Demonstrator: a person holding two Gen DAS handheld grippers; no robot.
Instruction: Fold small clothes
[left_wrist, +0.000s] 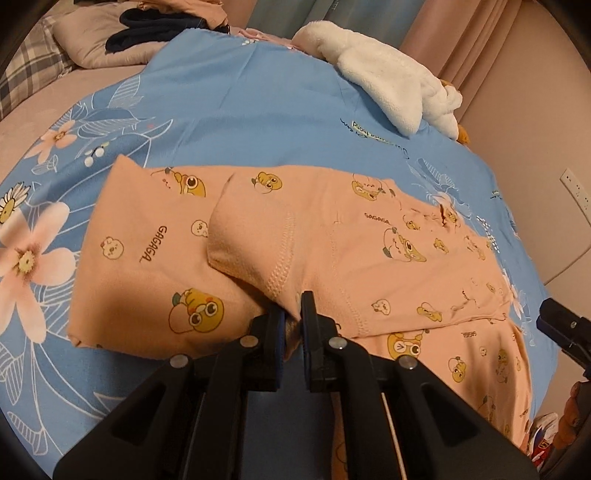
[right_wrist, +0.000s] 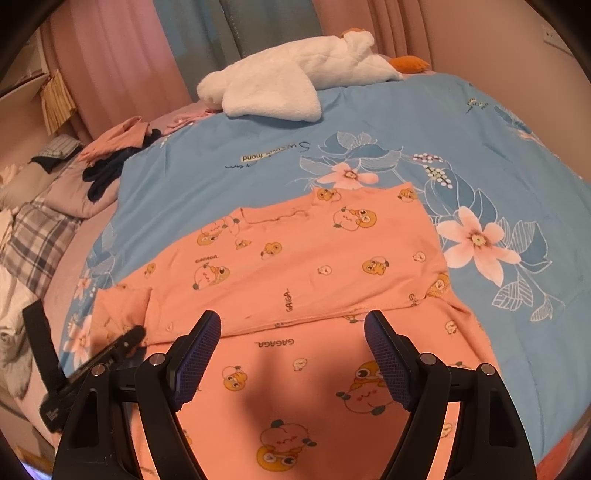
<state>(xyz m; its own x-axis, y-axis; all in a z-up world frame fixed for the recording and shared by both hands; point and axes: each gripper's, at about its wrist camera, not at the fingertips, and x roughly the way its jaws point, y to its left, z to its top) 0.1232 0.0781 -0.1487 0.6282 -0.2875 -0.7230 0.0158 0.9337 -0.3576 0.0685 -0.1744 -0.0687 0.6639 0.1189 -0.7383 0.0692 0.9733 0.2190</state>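
A small peach garment (left_wrist: 332, 236) printed with cartoon ducks lies on a blue floral bedsheet (left_wrist: 240, 110). My left gripper (left_wrist: 293, 314) is shut on a folded edge of it near a stitched seam and holds that fold slightly raised. In the right wrist view the same garment (right_wrist: 295, 258) lies partly folded, with one layer over another. My right gripper (right_wrist: 293, 332) is open and empty, hovering just above the garment's near part. The right gripper also shows at the right edge of the left wrist view (left_wrist: 561, 325). The left gripper shows at the lower left of the right wrist view (right_wrist: 110, 350).
A white plush toy (right_wrist: 288, 77) lies at the far side of the bed. Dark and peach clothes (right_wrist: 110, 155) are piled at the far left by a plaid pillow (right_wrist: 33, 243). Pink curtains (right_wrist: 122, 55) hang behind. A wall socket (left_wrist: 574, 188) is on the right.
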